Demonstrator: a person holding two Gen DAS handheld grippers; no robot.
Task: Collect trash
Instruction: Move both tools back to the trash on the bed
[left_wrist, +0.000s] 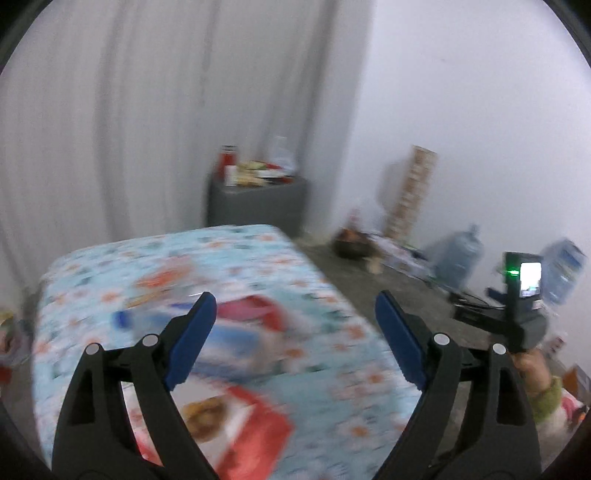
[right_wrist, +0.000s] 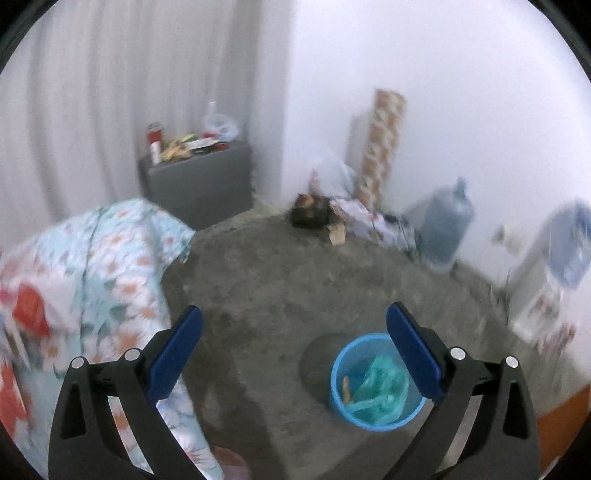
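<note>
Left gripper (left_wrist: 295, 314) fingers spread wide, empty, angled down over the bed (left_wrist: 325, 398); red-and-white wrappers (left_wrist: 251, 428) lie blurred on the sheet just below and between them, likely next pickup. Right gripper (right_wrist: 294, 325) fingers equally wide, nothing held, tilted down over bare floor with the blue bin (right_wrist: 338, 373) under its right finger, green bag (right_wrist: 384, 391) inside.

Light: soft, even, rather dim; white wall (right_wrist: 443, 92) brightest toward 1 o'clock.
Blur: motion smear throughout, heaviest on the bedspread (left_wrist: 314, 369).
Edges: fisheye bending, dark corners.
</note>
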